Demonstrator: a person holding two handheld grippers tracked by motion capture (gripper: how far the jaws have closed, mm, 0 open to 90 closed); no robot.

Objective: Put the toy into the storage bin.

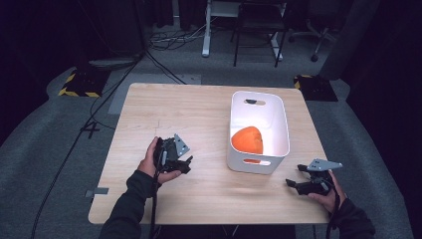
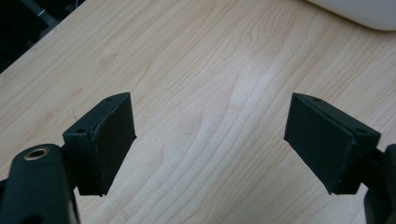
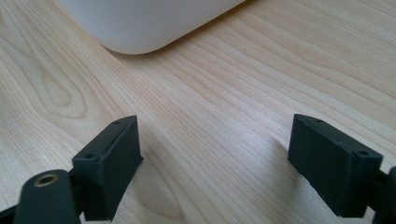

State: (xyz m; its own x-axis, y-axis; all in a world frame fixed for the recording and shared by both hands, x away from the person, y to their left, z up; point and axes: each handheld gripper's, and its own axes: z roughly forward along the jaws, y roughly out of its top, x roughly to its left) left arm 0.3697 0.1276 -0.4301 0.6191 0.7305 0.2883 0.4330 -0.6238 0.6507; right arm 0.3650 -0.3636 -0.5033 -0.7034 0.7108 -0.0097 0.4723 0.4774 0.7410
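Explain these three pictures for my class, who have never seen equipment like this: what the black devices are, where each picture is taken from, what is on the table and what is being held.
A person sits at a wooden table, holding a hand-operated gripper in each hand. The top picture looks down from above: left gripper, right gripper. The other two come from cameras riding on each gripper, looking along its two black fingers. Both pairs stand wide apart with bare wood between, so nothing is held. On the table stands a white bin with an orange object inside.
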